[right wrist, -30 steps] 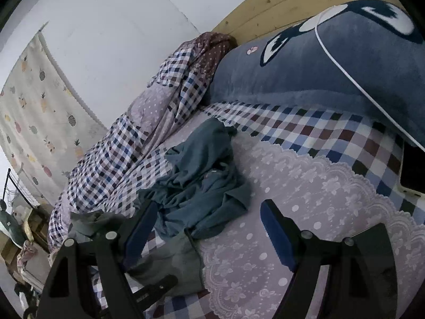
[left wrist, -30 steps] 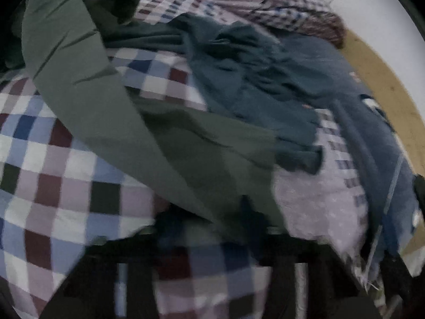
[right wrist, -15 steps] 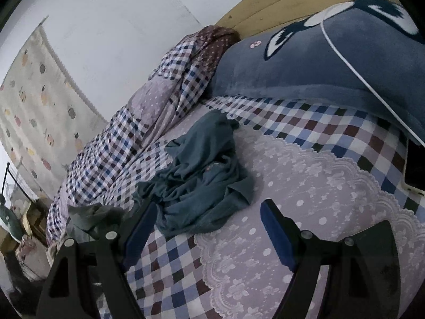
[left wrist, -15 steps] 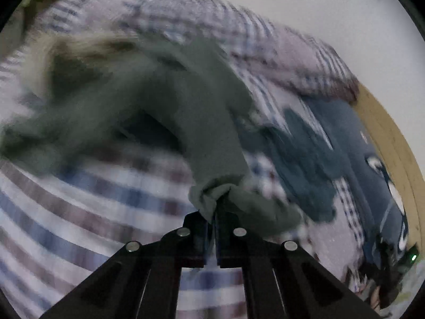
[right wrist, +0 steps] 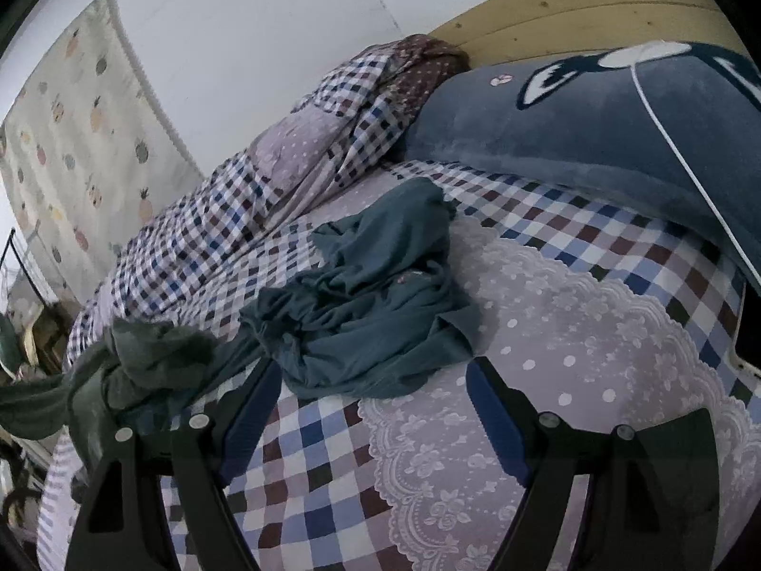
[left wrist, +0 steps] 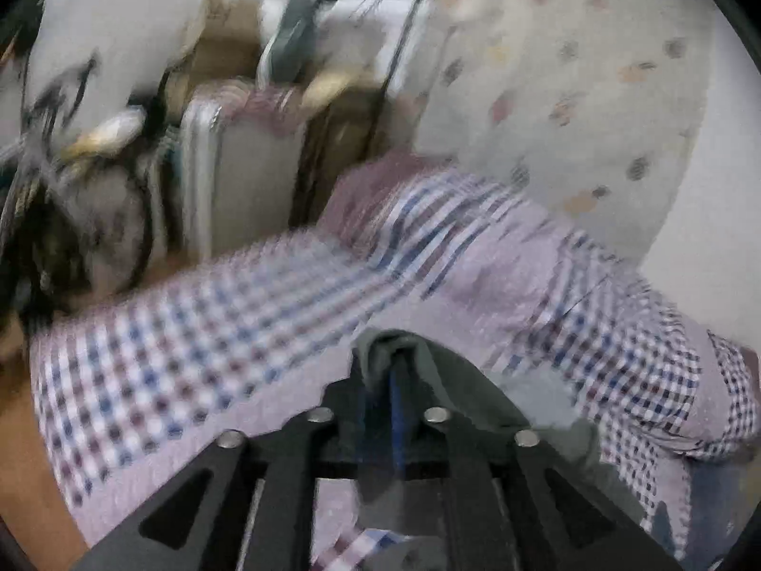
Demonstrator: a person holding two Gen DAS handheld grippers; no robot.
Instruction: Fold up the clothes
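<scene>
Left wrist view, heavily blurred: your left tool [left wrist: 397, 380] is clamping a bunched edge of the grey-green garment [left wrist: 456, 390] between its closed fingers, and the cloth is draping off to the right over the tool's frame. Past it, the checked quilt [left wrist: 428, 257] is running across the picture, with a patterned curtain [left wrist: 570, 71] above it and a suitcase [left wrist: 247, 181] and other clutter beside the bed.

Right wrist view, sharp: your right tool [right wrist: 375, 409] is hovering over the bed [right wrist: 594, 371] with its blue-padded fingers [right wrist: 494, 418] spread wide and holding nothing. The grey-green garment [right wrist: 157, 357] is hanging crumpled at the lower left edge of the mattress. A teal garment [right wrist: 375, 304] is lying in a rumpled heap in the middle of the bed, just beyond the open fingers.

Judging by this, the folding is only getting started: one garment is gripped but not spread out, the other is untouched, and nothing is lying folded anywhere in view. Both pieces are waiting to be laid flat, smoothed and folded.

Things crowding the work area: the teal heap is sitting right on the flat lace-and-check patch where you would likely spread cloth. The rolled quilt is taking up the wall side, and a large blue pillow [right wrist: 594, 119] with a white cord [right wrist: 685, 162] across it is filling the headboard end. A dark flat object, possibly a phone [right wrist: 749, 328], is lying at the right edge.
</scene>
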